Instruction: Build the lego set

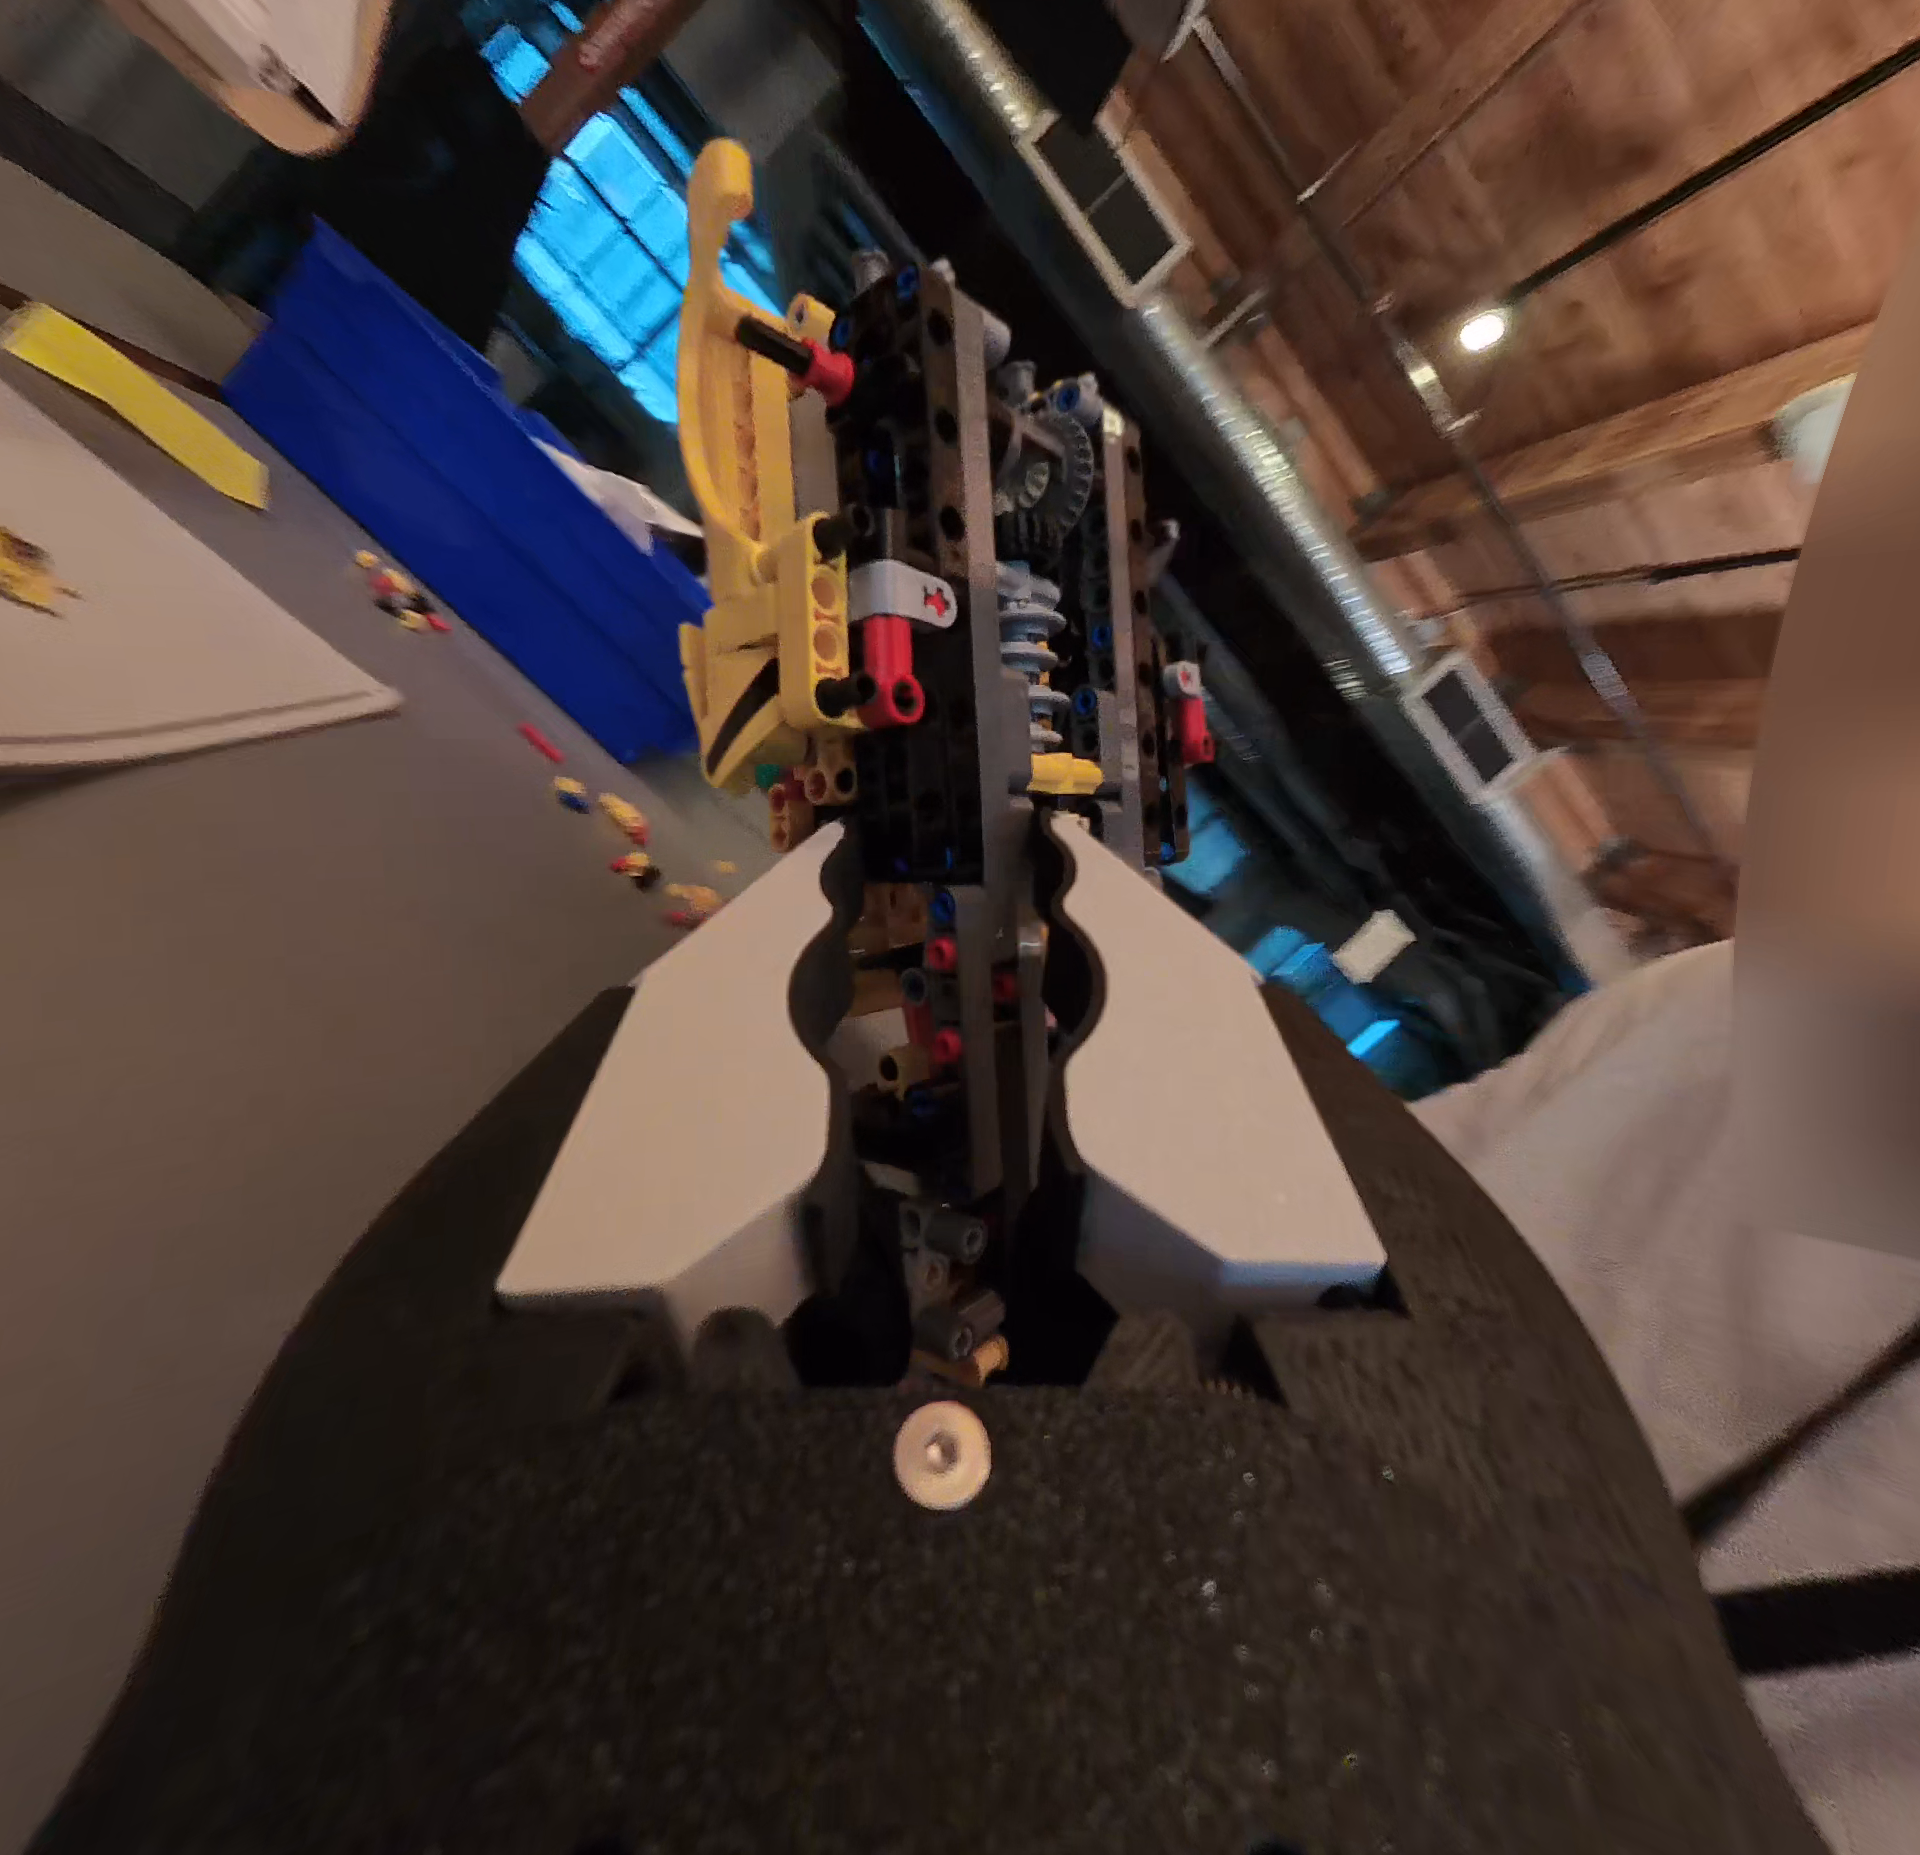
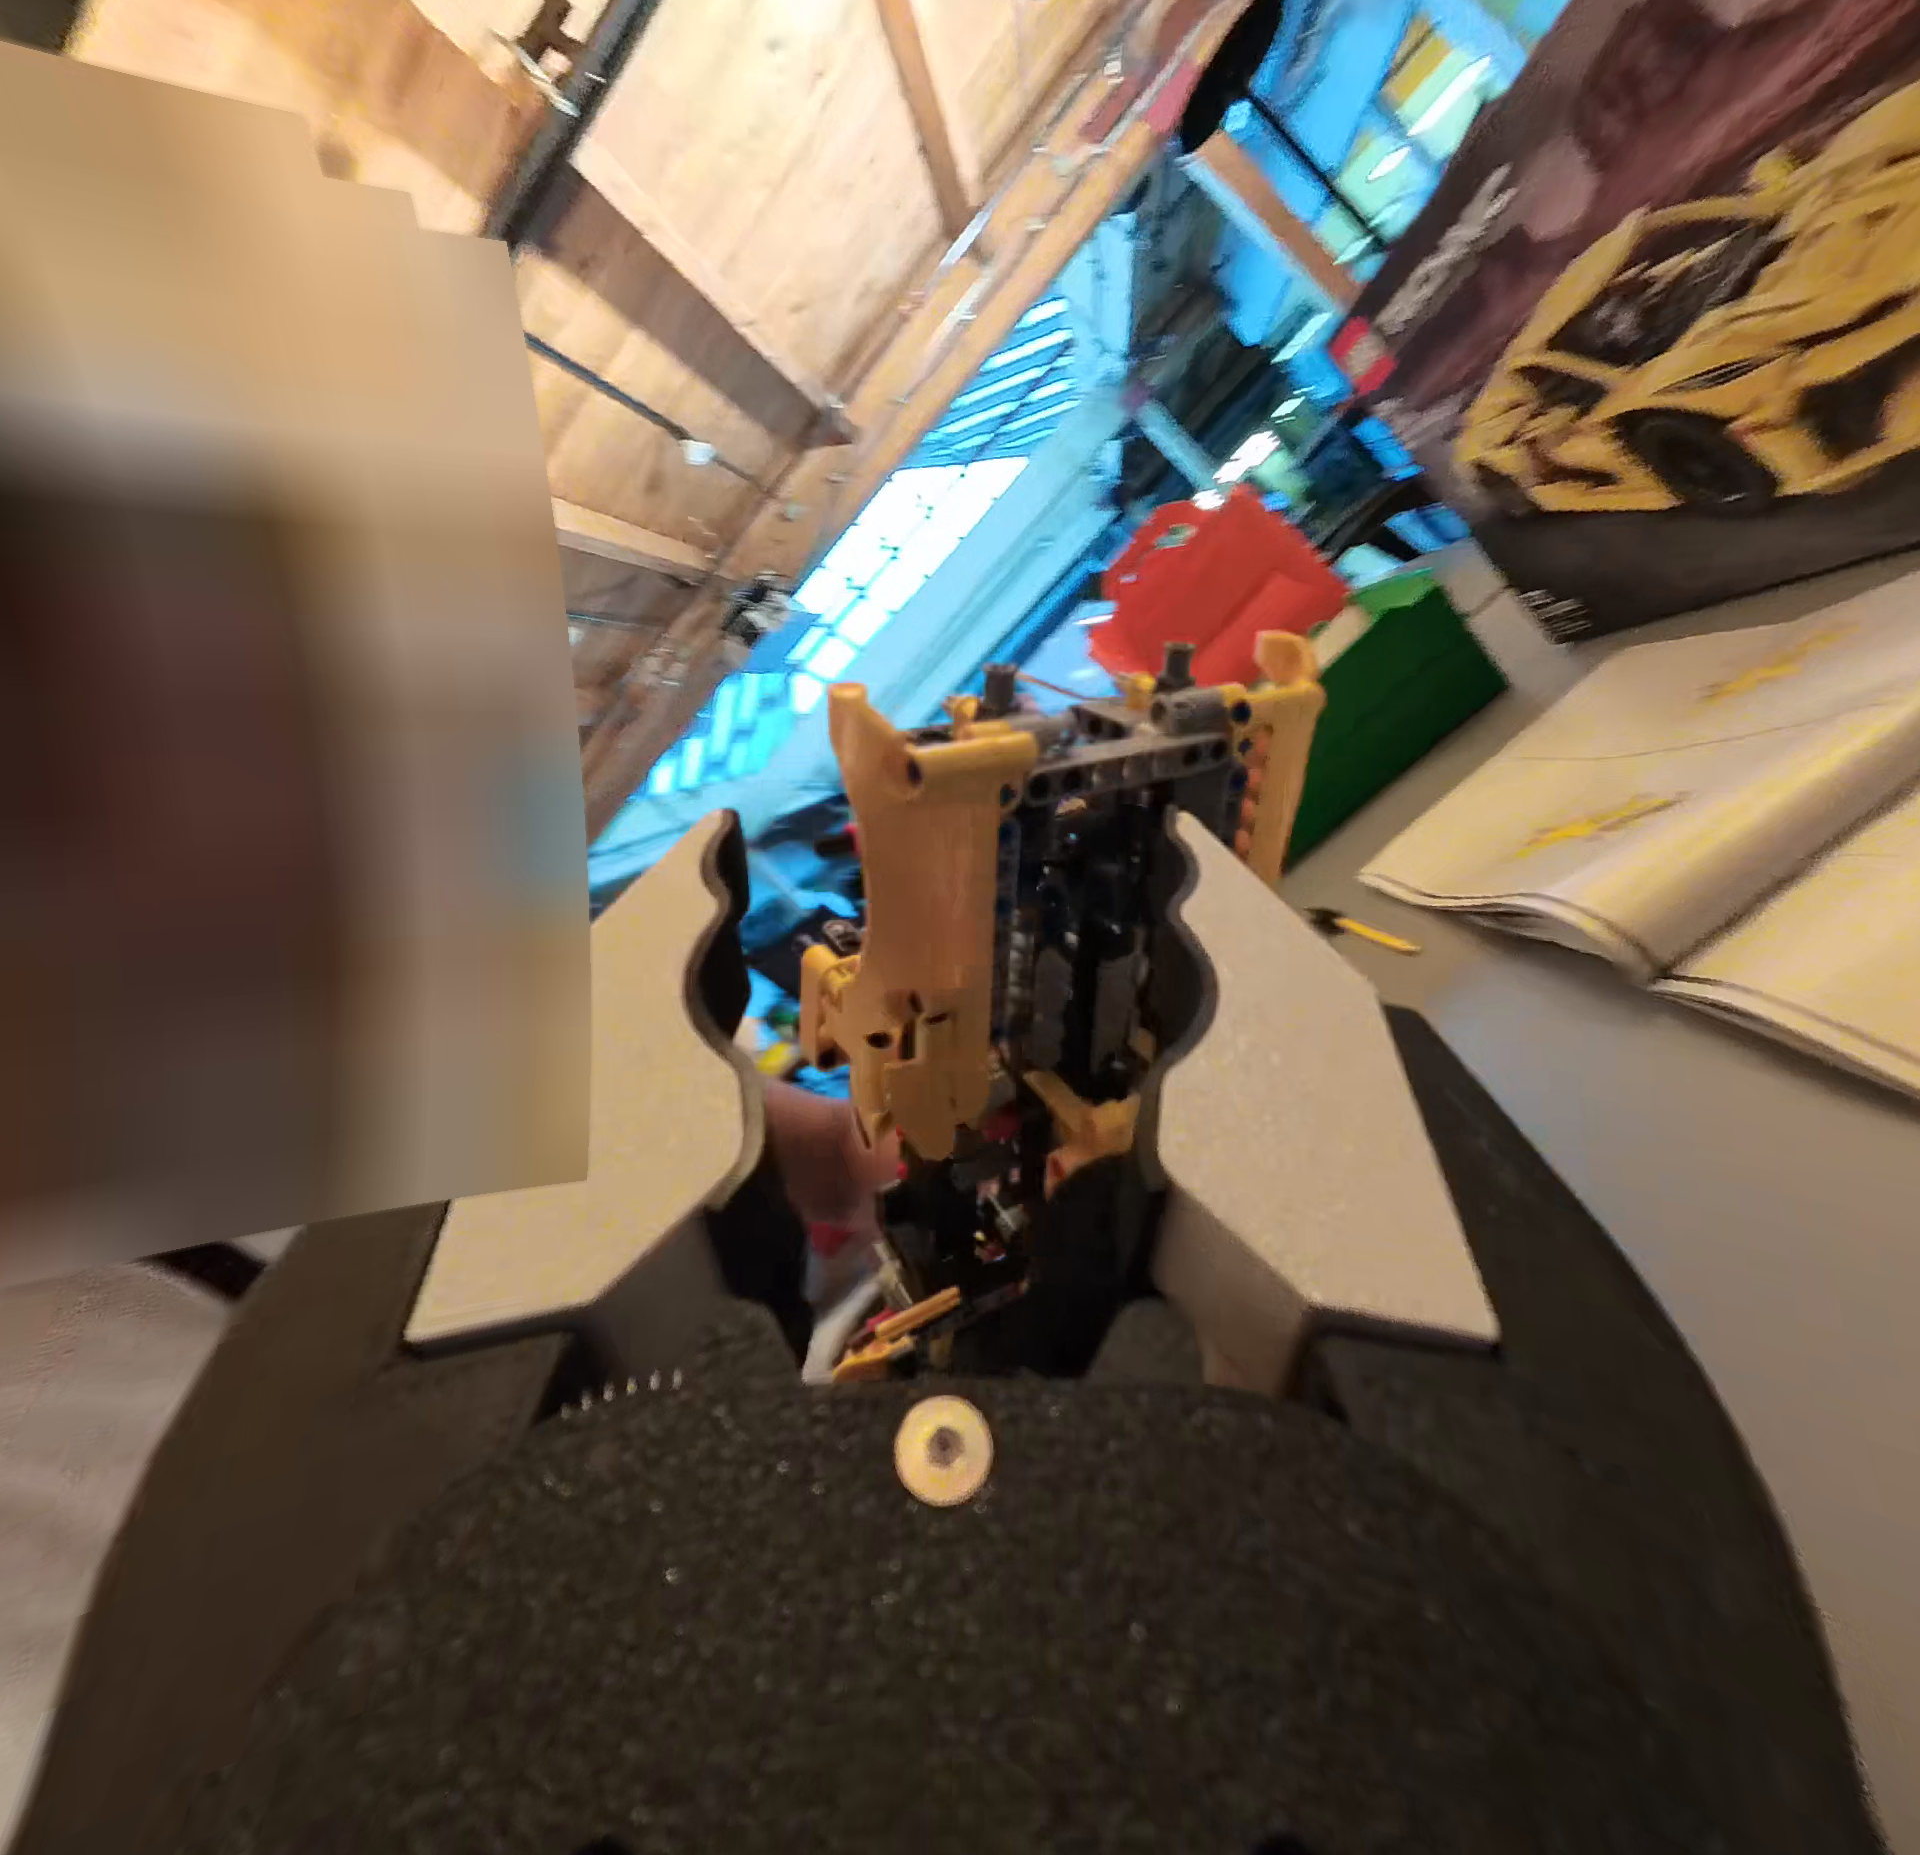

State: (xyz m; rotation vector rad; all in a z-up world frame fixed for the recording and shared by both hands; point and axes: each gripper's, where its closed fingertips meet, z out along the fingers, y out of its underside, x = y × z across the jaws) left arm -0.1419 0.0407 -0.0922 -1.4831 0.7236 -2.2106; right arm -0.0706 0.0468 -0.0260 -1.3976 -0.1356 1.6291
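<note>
While the left gripper (image 1: 940,849) has its grey fingers (image 1: 727,1057) pressed narrow against both flanks of the lego model (image 1: 935,579), the model stands up out of them, lifted well clear of the surface (image 1: 260,922). Its dark beams run lengthwise between the fingers, with a grey spring and a black gear showing in the middle and red connectors along the side. On its left flank sits a curved yellow panel (image 1: 727,434). Beyond the model, loose lego pieces (image 1: 623,818) lie scattered on the surface, a blue bin (image 1: 436,455) stands behind them, and a white open booklet edge shows at far left.

From the right wrist view, the right gripper (image 2: 951,839) has its fingers (image 2: 1268,1026) spread wide around the same model (image 2: 1081,870). The right-hand finger lies close against the model's dark side; whether it touches cannot be told. The left-hand finger stands apart from the model's yellow panel, with a gap between them. The model's upper end carries a grey crossbeam between two yellow pieces. Out to the right, an open instruction booklet (image 2: 1714,818) lies on the surface, with a green bin (image 2: 1392,704) and a red bin (image 2: 1226,579) behind the model and the set's box (image 2: 1683,351), picturing a yellow car, standing farther back.
</note>
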